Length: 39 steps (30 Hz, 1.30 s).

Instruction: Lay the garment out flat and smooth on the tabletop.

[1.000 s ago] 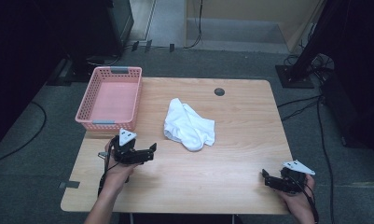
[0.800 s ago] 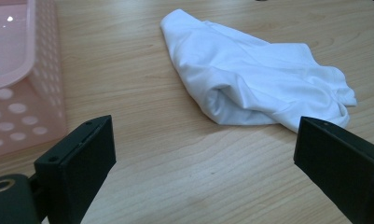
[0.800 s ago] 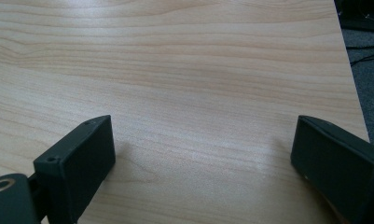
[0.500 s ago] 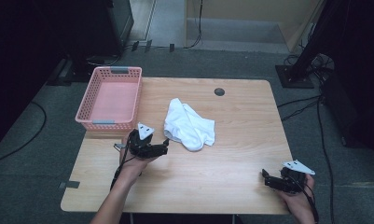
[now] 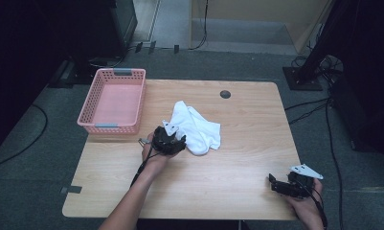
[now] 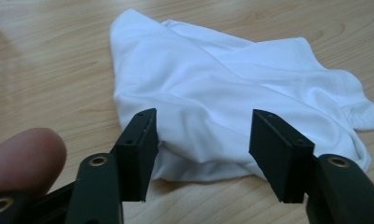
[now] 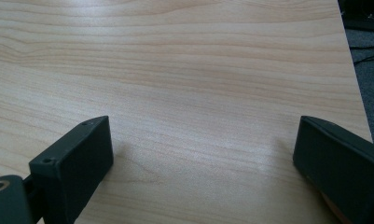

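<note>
A crumpled white cloth [image 5: 200,128] lies at the middle of the wooden table [image 5: 237,158]. My left gripper [image 5: 182,143] is at the cloth's near left edge. In the left gripper view its jaws have just been closing; they stand half apart, and a fold of the cloth [image 6: 222,93] bulges between them without the pads [image 6: 139,148] visibly pressing it. Near the table's front right corner, my right gripper [image 5: 272,182] rests with its jaws wide apart. In the right gripper view nothing but bare wood lies between the fingers of the right gripper [image 7: 201,154].
A pink plastic basket [image 5: 112,126] stands at the table's far left corner. A dark round grommet [image 5: 225,94] sits near the far edge. Cables and dark equipment stands are on the floor around the table.
My left gripper has moved to the right across the table up to the cloth's edge, and its jaws have narrowed. The right gripper has stayed in place.
</note>
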Each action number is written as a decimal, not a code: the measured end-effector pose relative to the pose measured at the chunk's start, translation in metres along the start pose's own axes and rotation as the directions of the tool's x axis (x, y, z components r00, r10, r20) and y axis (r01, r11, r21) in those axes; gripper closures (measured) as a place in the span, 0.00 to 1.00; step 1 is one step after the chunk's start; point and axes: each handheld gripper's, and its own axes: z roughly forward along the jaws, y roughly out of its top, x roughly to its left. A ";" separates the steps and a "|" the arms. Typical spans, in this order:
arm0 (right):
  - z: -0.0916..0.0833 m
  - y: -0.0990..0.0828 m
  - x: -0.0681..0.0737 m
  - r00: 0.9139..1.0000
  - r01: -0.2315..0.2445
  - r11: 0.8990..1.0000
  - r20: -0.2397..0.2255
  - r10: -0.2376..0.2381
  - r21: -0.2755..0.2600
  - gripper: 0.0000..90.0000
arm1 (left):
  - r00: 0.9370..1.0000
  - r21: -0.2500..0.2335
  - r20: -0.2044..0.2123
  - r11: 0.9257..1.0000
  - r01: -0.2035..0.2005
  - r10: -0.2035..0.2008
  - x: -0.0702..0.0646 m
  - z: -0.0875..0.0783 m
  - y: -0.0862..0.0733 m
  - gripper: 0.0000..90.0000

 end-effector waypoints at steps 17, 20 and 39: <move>0.000 0.000 0.000 1.000 0.002 1.000 -0.003 -0.002 0.000 0.05 | 0.994 0.074 0.101 0.996 -0.048 0.041 -0.021 0.037 -0.004 0.88; 0.000 0.000 0.000 1.000 0.002 1.000 -0.005 -0.002 0.001 0.05 | 0.993 0.076 0.107 0.995 -0.062 0.054 -0.022 0.036 -0.005 0.94; 0.000 0.000 0.002 1.000 0.019 1.000 -0.018 -0.019 -0.002 0.07 | 0.944 0.013 0.303 0.990 -0.141 0.131 -0.053 -0.009 -0.048 0.95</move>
